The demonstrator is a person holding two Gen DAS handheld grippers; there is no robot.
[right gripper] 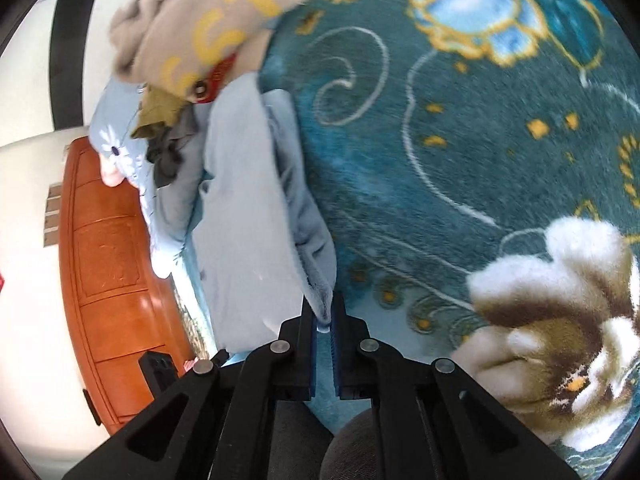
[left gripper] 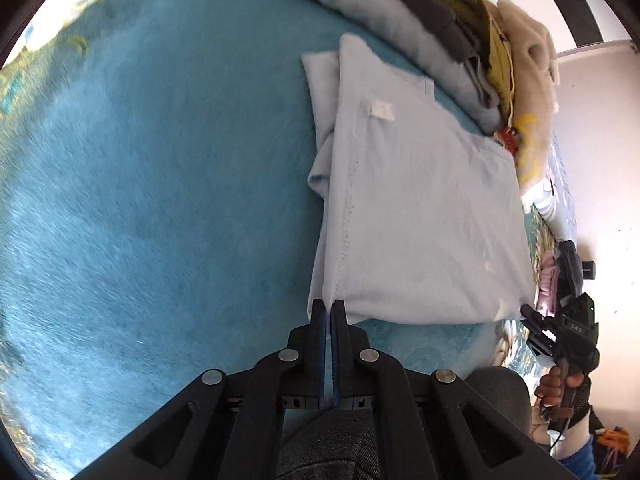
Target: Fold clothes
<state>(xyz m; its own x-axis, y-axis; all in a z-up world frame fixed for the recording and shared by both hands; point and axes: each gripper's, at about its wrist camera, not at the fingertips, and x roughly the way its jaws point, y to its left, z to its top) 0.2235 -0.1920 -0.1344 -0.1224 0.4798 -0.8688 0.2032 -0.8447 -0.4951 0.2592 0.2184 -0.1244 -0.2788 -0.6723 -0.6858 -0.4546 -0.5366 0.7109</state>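
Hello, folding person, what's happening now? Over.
Left gripper shut on pale blue folded shirt. Right gripper shut on its other corner. Clothes pile behind, clear.

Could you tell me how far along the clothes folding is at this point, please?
Done: the pale blue cotton garment lies on the teal carpet with one side and a sleeve already folded in. In hand: the left gripper and right gripper are each shut on a near corner of it. Left: finishing this fold, then the heap of unfolded clothes beyond it.
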